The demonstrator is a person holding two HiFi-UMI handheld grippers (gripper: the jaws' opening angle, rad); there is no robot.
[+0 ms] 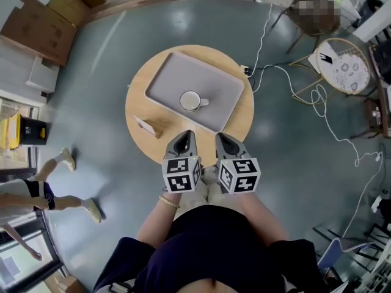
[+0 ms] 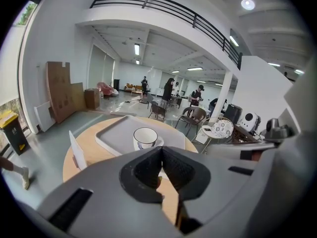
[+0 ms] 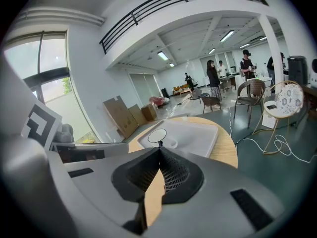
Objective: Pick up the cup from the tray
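Standing just beside tray, white card

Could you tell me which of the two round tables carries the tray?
The wooden table in the middle carries the tray; the patterned wire-legged table does not.

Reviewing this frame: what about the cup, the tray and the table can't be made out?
- Cup, base: in the left gripper view it is covered by the shut left tool.
- Cup, body: in the right gripper view only the rim shows above the shut right tool.
- Card on the table: any print is too small to read in the head view.
- Tray: in both gripper views part of its near edge is behind the tools.
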